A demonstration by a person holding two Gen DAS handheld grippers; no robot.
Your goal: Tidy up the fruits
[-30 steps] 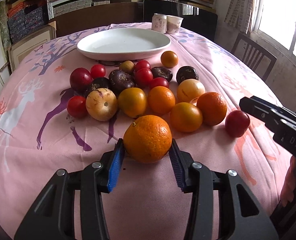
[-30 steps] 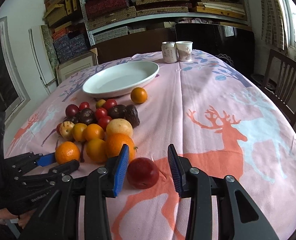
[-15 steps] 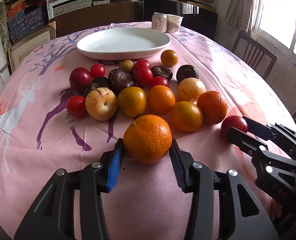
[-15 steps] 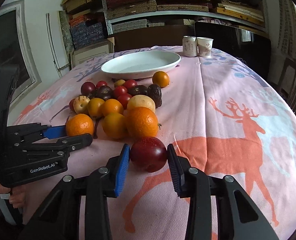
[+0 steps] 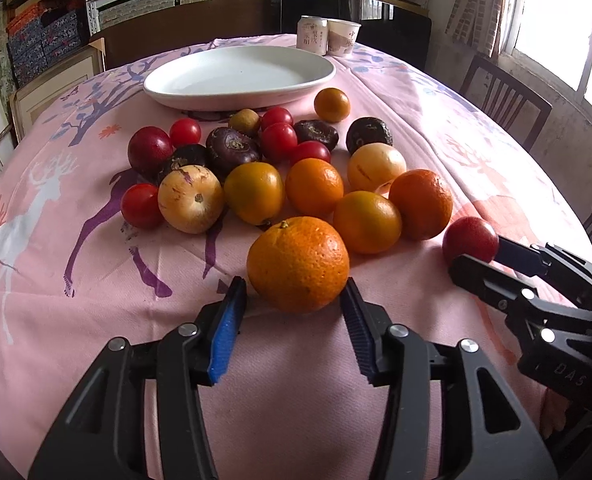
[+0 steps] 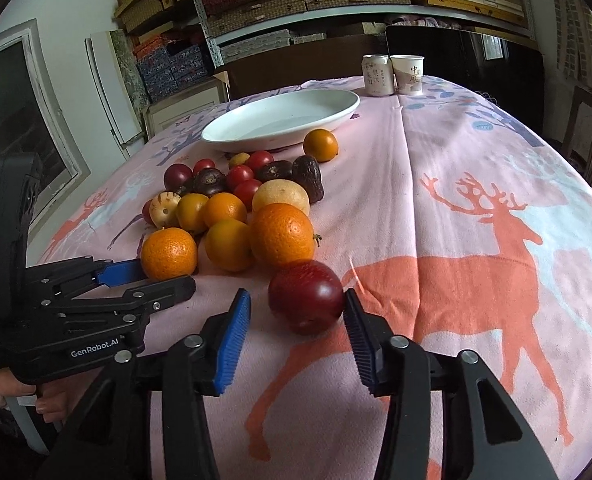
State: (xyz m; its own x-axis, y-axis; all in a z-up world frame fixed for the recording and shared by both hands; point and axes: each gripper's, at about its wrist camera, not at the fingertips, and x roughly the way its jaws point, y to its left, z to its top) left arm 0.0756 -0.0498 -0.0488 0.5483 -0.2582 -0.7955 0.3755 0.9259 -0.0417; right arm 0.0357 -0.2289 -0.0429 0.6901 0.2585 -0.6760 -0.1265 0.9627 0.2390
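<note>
Near the table's front edge, our left gripper (image 5: 294, 306) and right gripper (image 6: 296, 312) stand unclenched around an orange (image 5: 298, 264) and plum (image 6: 305, 296); both are firm, round and likely to roll, so we grip across their middles.

White lettering reading "GenRobot.AI" runs along the side of the left gripper (image 6: 152, 280), seen in the right wrist view. Raised letters "DAS" sit on the black body of the right gripper (image 5: 476, 256) in the left wrist view. At the tablecloth's far edge, a can (image 6: 377, 75) and a paper cup (image 6: 408, 74) carry Chinese characters, too small to read.
</note>
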